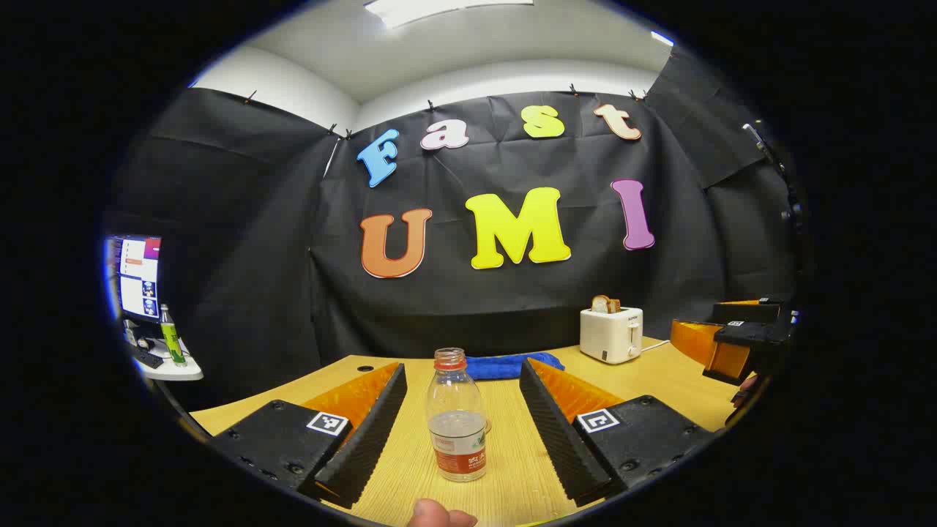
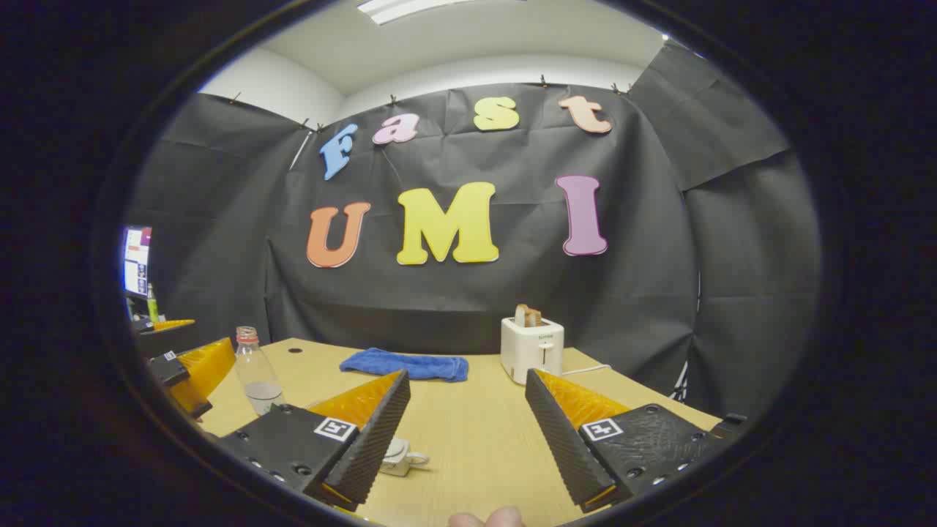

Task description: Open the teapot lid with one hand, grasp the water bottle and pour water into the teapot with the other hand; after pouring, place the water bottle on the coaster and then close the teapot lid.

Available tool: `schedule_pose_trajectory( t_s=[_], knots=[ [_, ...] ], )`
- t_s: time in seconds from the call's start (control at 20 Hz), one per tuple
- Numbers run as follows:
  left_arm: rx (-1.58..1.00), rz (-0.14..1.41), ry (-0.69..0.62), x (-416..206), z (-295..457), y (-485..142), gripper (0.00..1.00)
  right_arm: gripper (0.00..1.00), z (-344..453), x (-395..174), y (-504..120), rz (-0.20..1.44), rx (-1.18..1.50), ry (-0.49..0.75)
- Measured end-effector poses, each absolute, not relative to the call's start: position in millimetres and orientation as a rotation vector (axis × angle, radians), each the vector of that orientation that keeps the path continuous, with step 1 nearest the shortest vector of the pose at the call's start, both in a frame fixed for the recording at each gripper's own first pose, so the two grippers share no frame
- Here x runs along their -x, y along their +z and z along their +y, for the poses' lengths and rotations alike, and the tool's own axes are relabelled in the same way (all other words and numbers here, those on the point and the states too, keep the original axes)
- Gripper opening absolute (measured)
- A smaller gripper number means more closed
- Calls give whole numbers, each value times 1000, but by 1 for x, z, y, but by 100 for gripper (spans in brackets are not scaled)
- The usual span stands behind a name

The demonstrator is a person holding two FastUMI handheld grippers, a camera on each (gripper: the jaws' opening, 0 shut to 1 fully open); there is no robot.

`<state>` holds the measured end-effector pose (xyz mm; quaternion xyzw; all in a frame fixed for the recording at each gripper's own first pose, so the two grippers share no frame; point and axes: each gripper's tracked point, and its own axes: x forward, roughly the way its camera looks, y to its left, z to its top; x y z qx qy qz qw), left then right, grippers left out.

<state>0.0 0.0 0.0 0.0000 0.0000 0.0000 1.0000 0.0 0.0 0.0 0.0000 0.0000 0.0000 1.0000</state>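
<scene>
Water bottle (image 1: 457,417) stands uncapped on the tabletop (image 1: 659,380) between the released left tool (image 1: 461,439); right tool (image 2: 465,432) also released.

**Lighting and image quality of both gripper views**

Ceiling panels (image 1: 446,9) lit the booth evenly and brightly. The table (image 2: 468,432) showed only soft shadows. Focus was sharp centrally; fisheye distortion bent straight edges toward the rims. A monitor (image 1: 139,277) glowed overexposed.

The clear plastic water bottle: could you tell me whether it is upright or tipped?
Upright: the clear plastic water bottle stands on the wooden table, uncapped.
</scene>
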Motion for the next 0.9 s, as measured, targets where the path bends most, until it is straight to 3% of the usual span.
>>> schedule_pose_trajectory(
  t_s=[0.9],
  knots=[
    [-8, 18, 1, 0, 0, -6, 97, 95, 10, 1, -5, -5, 19, 29]
  ],
)
